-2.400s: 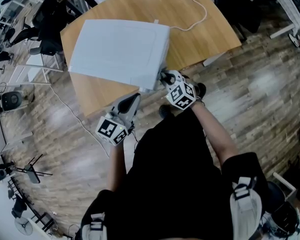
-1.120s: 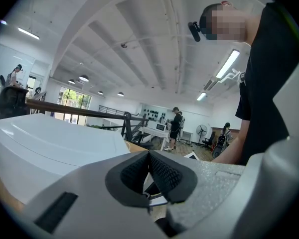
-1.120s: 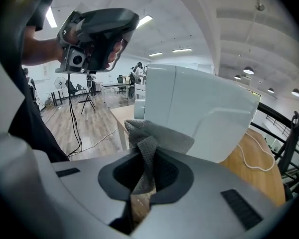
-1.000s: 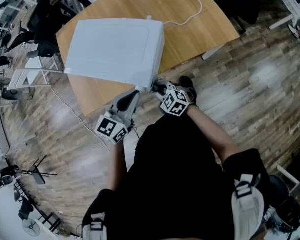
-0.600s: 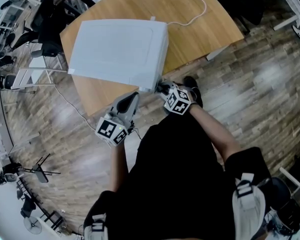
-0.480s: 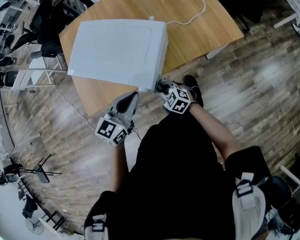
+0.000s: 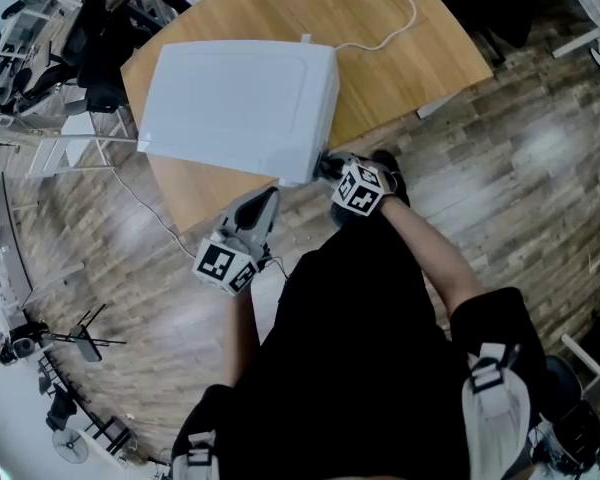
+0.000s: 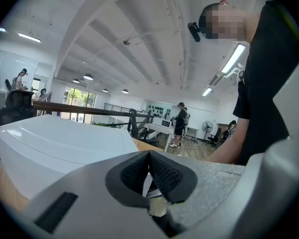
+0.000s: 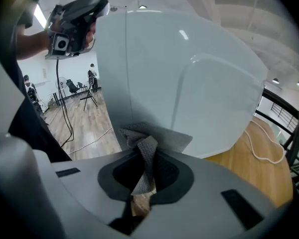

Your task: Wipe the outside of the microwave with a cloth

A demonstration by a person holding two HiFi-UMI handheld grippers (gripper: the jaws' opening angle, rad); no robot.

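So the white boxy microwave [image 7: 235, 93] sits on the light wooden bench [image 7: 410, 58], taking up the 10 o'clock part of the top. The right hand-held gripper [image 7: 332, 168] is tucked in at its 5 o'clock corner. That one's clamped down on a grey woven cloth [image 9: 157, 138], with a wad bunched between the jaws and a flap poking out front that looks pressed against the lower edge of the microwave's side wall. Makes sense to me: pinch it tight so it won't slip, and leave cloth ahead of the jaws so fabric rubs the shell, not plastic. The left hand-held gripper [image 8: 149, 158] is closed on nothing, parked at 7 o'clock from the right one and clear of the microwave, probably just keeping out of the way. My read is that wiping is underway at that corner.
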